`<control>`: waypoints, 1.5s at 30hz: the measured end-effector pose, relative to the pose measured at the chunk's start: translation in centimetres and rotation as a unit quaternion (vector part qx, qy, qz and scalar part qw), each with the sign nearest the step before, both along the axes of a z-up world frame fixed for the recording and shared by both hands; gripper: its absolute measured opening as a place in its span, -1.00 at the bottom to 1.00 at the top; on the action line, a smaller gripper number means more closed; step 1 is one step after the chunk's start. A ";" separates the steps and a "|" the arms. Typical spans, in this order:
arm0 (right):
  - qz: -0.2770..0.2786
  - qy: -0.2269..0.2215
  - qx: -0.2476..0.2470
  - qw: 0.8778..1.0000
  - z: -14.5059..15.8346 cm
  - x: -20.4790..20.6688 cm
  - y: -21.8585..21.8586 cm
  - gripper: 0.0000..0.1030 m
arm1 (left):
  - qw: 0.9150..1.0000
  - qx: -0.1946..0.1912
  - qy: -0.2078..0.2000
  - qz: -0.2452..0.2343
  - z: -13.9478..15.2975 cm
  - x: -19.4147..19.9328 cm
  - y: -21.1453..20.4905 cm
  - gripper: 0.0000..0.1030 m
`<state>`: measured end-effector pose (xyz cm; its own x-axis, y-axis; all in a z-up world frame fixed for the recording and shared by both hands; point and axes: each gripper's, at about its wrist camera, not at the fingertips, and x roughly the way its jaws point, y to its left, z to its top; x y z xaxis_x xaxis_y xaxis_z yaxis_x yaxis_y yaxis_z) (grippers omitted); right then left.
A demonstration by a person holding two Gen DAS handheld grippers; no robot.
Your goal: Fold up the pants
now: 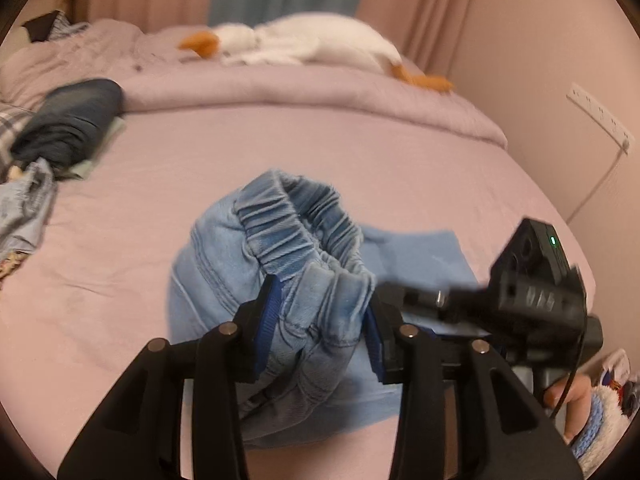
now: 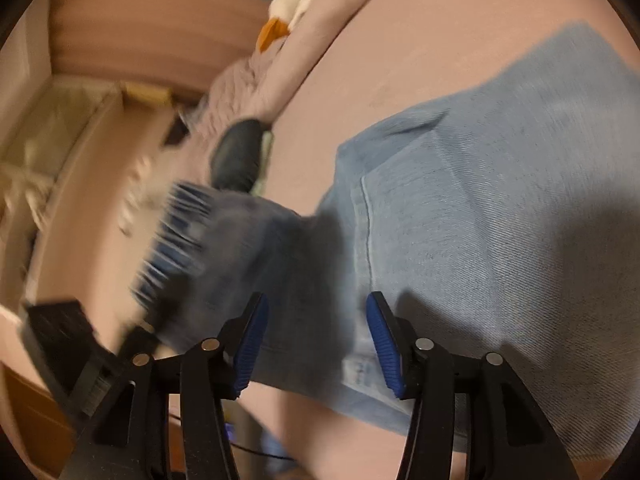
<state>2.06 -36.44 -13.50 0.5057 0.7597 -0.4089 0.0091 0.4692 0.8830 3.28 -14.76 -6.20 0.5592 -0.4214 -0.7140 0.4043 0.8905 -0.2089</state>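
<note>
Blue pads of the left gripper [image 1: 320, 320] sit on both sides of a bunched piece of the pants [image 1: 280, 264], right by the stretchy waistband [image 1: 296, 220]. The pads look like they pinch the cloth, but the picture is blurry, so I cannot be sure how tight the hold is. I think the bunch is lifted so the top half can be laid over the rest.

From the right wrist view, the right gripper [image 2: 316, 340] has its pads apart, with flat cloth under the gap, not pinched. It seems ready to steady or grab the pants.

They are light blue denim with a seam, a bit faded. They lie on the pink bed [image 1: 360, 152], low and in the middle, spreading toward three o'clock. A white toy goose [image 1: 304, 40] rests at twelve o'clock.
</note>
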 end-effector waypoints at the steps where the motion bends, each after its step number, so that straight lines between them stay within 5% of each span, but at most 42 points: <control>1: -0.004 0.005 0.026 1.000 -0.4 0.0 -0.3 0.09 | 1.000 0.003 0.006 -0.005 -0.5 0.1 -0.5 -0.20; 5: -0.027 0.029 0.124 0.991 -1.9 0.0 -1.7 0.14 | 0.999 0.010 0.034 -0.028 -2.4 0.4 -1.9 -0.08; 6: -0.031 0.033 0.142 0.989 -2.1 -0.1 -1.9 0.16 | 0.999 0.005 0.041 -0.033 -2.7 0.5 -1.9 0.11; 10: -0.023 0.041 0.183 0.982 -2.0 1.6 -1.6 0.31 | 0.995 -0.067 0.058 -0.044 -2.6 0.0 -0.4 0.38; 16: 0.001 0.054 0.118 0.992 -1.1 2.2 -0.3 0.31 | 0.995 -0.081 0.067 -0.002 -2.8 -0.9 3.8 0.38; 21: 0.024 0.054 0.003 0.998 0.0 2.6 1.2 0.30 | 0.990 -0.108 0.077 0.048 -2.6 -1.9 7.2 0.38; 26: 0.040 0.035 -0.085 0.995 1.2 3.3 3.7 0.01 | 0.987 -0.127 0.076 0.067 -2.0 -2.5 8.6 0.38; 29: 0.039 0.028 -0.083 0.995 1.5 3.4 3.6 -0.04 | 0.988 -0.112 0.079 0.077 -2.3 -2.4 8.8 0.38; 33: 0.033 0.025 -0.022 0.999 1.3 3.1 2.3 -0.01 | 0.986 -0.113 0.090 0.083 -2.9 -2.4 9.1 0.38; 39: 0.063 0.033 -0.113 0.991 1.5 3.8 4.7 0.07 | 0.986 -0.110 0.090 0.090 -2.8 -2.8 9.9 0.38; 42: 0.067 0.000 -0.167 0.984 2.3 3.8 5.5 -0.29 | 0.984 -0.111 0.090 0.104 -2.8 -2.7 10.7 0.38; 45: 0.060 -0.047 -0.167 0.983 3.9 2.9 4.7 -0.42 | 0.982 -0.111 0.094 0.117 -3.0 -2.5 11.5 0.38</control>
<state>5.00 -31.75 -9.57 0.4671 0.6480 -0.6016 -0.1383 0.7255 0.6741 0.76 -3.29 -9.23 0.5262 -0.4541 -0.7190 0.1302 0.8785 -0.4596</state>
